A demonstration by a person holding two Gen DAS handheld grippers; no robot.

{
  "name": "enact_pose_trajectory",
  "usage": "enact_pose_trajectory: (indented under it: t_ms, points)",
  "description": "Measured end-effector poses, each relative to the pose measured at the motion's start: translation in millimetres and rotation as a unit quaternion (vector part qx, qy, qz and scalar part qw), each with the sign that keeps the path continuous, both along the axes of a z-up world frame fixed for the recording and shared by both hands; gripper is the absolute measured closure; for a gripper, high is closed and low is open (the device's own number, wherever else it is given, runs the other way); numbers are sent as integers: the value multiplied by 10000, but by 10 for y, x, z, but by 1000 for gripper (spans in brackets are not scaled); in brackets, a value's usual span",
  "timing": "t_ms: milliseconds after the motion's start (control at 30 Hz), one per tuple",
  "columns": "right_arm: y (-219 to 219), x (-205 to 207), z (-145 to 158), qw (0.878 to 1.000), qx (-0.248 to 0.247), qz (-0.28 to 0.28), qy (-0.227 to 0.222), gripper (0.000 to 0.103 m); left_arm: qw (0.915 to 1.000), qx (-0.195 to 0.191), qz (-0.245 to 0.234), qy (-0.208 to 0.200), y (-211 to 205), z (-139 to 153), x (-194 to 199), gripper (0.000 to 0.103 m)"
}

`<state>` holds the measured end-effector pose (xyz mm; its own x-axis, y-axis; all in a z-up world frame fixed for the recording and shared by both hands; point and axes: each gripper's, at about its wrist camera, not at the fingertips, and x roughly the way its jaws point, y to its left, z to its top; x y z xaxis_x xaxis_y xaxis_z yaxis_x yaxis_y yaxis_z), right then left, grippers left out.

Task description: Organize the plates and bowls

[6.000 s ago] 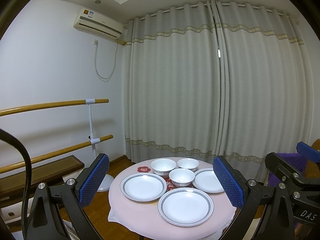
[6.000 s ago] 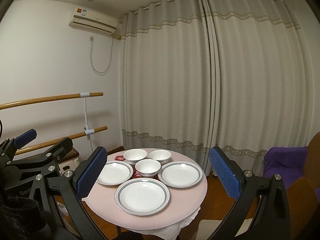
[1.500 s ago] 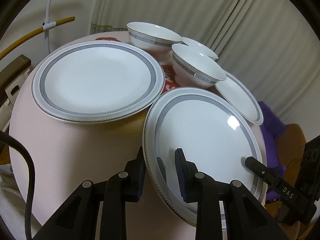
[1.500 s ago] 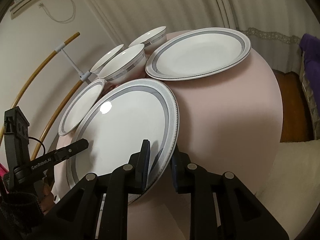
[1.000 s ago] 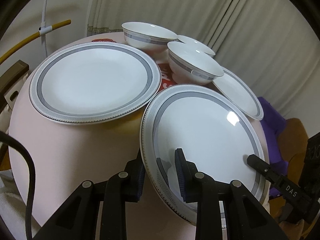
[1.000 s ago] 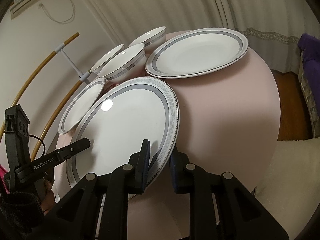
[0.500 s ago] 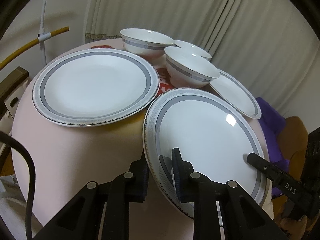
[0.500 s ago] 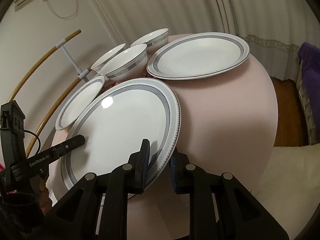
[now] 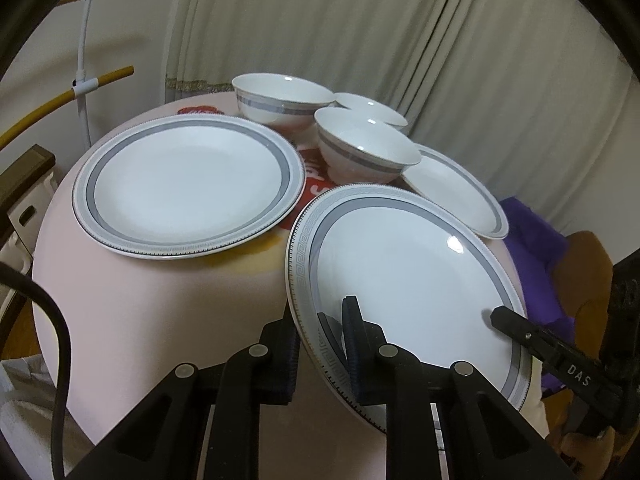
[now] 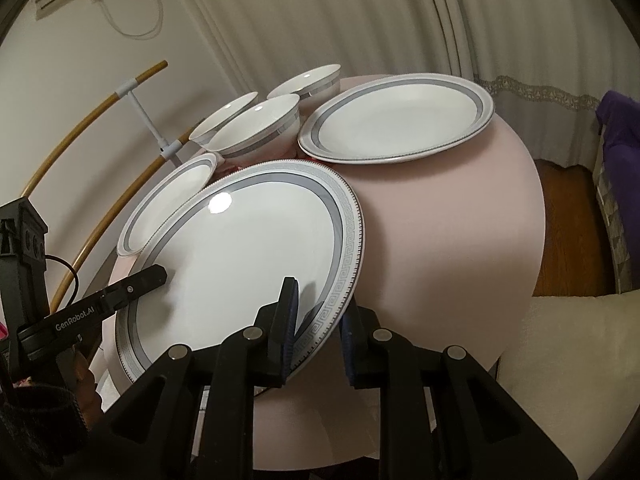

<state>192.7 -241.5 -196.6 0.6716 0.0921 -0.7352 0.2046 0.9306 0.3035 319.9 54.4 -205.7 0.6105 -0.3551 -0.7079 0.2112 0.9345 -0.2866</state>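
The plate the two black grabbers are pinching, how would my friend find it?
Find the round pink table. The nearest plate is clamped by the left gripper and right gripper. Only its rim has a square key pattern.

Pretty dim indoor light, kinda warm and flat, coming from overhead: you get one small bright glare spot on the near plate (image 9: pixel 404 280) in both views. Soft shadows sit under the plate rims on the pink surface (image 9: pixel 132 304). Heavy fisheye bending plus black vignette in the corners. The curtain (image 9: pixel 320 28) looks a bit soft and grainy; nearby stuff is sharp.
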Motion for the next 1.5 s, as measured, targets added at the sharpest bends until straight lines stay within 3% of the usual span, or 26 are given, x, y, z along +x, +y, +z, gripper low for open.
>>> enact_pose_trajectory:
  t_ms: [433,967,1500]
  points:
    - [45,-83,210,9997,-69,115,-218,83,9996,-65,53,-268,71,201,-95,87]
    - [296,188,397,9982,-179,422,-380,82,9982,-78,254,-535,333,400,-252,87]
    - [-528,57,563,9963,-732,158,-430,81,9979,-251,-337,-499,-719,389,182,87]
